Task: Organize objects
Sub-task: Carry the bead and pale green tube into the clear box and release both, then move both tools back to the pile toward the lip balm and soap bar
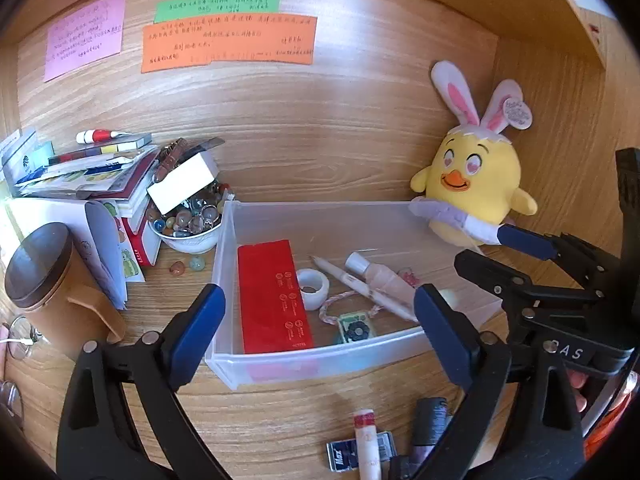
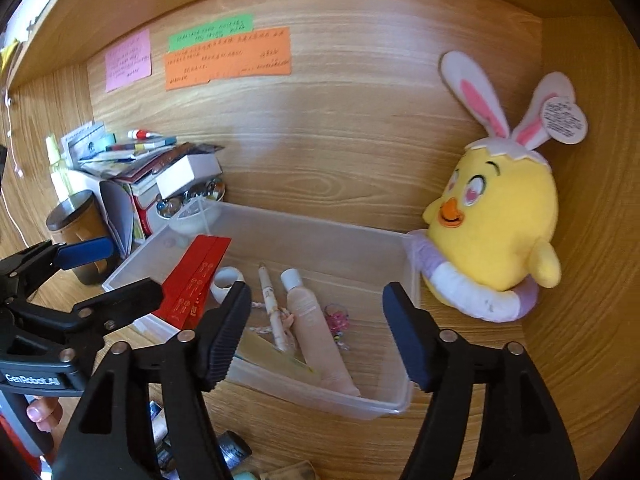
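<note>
The translucent plastic bin [image 1: 320, 364], rectangular and thin-walled, sits on the wood-grain worktop [image 1: 280, 412] against the back panel. Inside lie a glossy red flat box [image 1: 274, 296], a white ring of tape [image 1: 314, 286], a slim white pen [image 1: 360, 286] and a smooth pale-pink tube [image 2: 316, 336]. A soft yellow plush chick [image 2: 496, 236] with felt rabbit ears leans at the bin's far right corner. Your left gripper [image 1: 320, 312] angles downward over the bin's near wall, jaws wide apart, nothing between them. Your right gripper [image 2: 316, 332] tilts likewise over the bin, jaws apart and empty.
</note>
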The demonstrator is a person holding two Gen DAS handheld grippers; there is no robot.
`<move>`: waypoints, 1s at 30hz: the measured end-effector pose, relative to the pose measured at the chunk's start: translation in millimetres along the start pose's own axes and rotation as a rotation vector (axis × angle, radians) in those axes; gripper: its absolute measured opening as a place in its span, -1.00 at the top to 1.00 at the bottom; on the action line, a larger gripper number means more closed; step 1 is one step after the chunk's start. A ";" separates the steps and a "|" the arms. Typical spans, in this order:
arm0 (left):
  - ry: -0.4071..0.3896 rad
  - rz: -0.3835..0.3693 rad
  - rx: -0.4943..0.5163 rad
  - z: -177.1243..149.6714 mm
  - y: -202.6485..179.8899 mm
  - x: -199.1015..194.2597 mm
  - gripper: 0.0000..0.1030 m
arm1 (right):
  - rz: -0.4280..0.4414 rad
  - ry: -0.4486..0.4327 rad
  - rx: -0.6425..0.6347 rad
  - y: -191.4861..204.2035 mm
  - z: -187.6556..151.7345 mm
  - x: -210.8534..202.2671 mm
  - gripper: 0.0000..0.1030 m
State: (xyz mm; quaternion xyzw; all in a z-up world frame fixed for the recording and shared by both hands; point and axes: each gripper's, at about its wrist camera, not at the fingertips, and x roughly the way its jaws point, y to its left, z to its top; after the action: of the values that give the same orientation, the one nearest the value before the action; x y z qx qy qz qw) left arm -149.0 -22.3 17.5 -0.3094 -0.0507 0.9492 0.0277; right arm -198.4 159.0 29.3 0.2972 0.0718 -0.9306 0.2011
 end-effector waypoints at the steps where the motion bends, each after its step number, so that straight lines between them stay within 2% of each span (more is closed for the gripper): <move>1: -0.005 -0.001 0.000 -0.2 -0.4 -2.6 -0.91 | -0.002 -0.003 0.004 -1.5 -0.6 -2.8 -0.36; 5: -0.032 0.014 0.007 -2.3 -3.1 -14.8 -0.98 | -0.018 -0.011 0.019 -8.5 -6.9 -12.9 -0.49; 16: -0.024 0.004 -0.018 -17.2 -5.8 -33.5 -0.98 | -0.058 0.012 0.051 -24.0 -37.7 -29.3 -0.50; 19: -0.010 -0.014 -0.030 -23.8 -4.5 -35.9 -0.98 | -0.067 0.010 0.055 -28.4 -46.1 -33.5 -0.62; 23: 0.009 0.003 -0.040 -33.5 -0.3 -38.1 -0.98 | -0.064 0.026 0.080 -35.1 -58.5 -38.2 -0.75; 27: 0.060 -0.012 -0.051 -47.2 4.5 -35.4 -0.98 | -0.099 0.069 0.071 -36.5 -70.7 -37.2 -0.79; 30: 0.097 0.005 -0.043 -59.4 5.2 -31.6 -0.98 | -0.086 0.112 0.052 -33.7 -82.0 -34.3 -0.79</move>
State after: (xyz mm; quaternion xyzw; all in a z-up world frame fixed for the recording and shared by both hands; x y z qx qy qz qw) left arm -88.5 -25.4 -12.3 -0.3558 -0.0687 0.9318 0.0209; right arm -144.1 221.7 -17.0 0.3504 0.0716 -0.9219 0.1488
